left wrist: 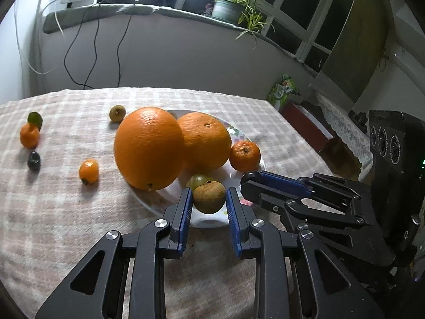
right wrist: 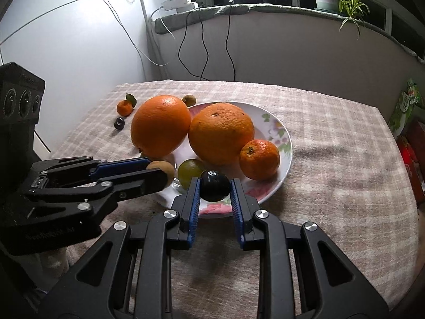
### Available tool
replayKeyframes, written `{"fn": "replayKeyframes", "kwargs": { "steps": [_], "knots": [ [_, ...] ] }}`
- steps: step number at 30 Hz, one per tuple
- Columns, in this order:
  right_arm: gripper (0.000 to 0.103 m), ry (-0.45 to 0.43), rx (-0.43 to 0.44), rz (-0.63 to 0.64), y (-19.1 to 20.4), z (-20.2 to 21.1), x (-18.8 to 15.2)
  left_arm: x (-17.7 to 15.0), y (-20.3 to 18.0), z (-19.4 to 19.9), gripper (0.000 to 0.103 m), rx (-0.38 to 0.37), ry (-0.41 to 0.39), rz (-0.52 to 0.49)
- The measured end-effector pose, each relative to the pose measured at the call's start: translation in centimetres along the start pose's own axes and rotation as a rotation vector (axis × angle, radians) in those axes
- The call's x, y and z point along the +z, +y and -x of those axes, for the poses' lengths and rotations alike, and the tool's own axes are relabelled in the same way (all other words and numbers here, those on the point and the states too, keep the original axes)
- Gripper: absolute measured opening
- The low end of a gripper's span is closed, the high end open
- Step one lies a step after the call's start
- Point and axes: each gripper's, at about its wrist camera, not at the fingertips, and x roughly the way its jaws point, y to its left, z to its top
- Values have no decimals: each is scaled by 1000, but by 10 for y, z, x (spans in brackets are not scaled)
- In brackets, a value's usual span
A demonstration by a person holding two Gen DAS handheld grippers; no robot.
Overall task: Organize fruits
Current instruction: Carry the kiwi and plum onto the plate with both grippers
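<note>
1. left gripper (left wrist: 209,202) is pinching a brown fruit (left wrist: 209,197), right gripper (right wrist: 214,189) a dark plum (right wrist: 214,186).
2. both hang over the plate's (right wrist: 288,143) near rim, so the drop's straight down.

Glossy glazed plate (right wrist: 285,143); matt woven checked tablecloth (right wrist: 332,159); dimpled orange (right wrist: 159,125) peel

Oranges (right wrist: 220,133) on plate (right wrist: 285,156), kumquat (left wrist: 89,171) left.
</note>
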Motion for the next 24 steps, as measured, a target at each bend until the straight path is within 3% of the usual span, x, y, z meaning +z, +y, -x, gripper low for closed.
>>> {"fn": "replayKeyframes", "kwargs": {
  "steps": [15, 20, 24],
  "knots": [
    [24, -8, -13, -8, -6, -2, 3, 6, -5, -7, 25, 5, 5, -19],
    [25, -10, -17, -8, -7, -1, 4, 6, -4, -6, 34, 6, 4, -15],
    [37, -18, -24, -12, -8, 2, 5, 6, -2, -4, 34, 7, 0, -9]
  ]
}}
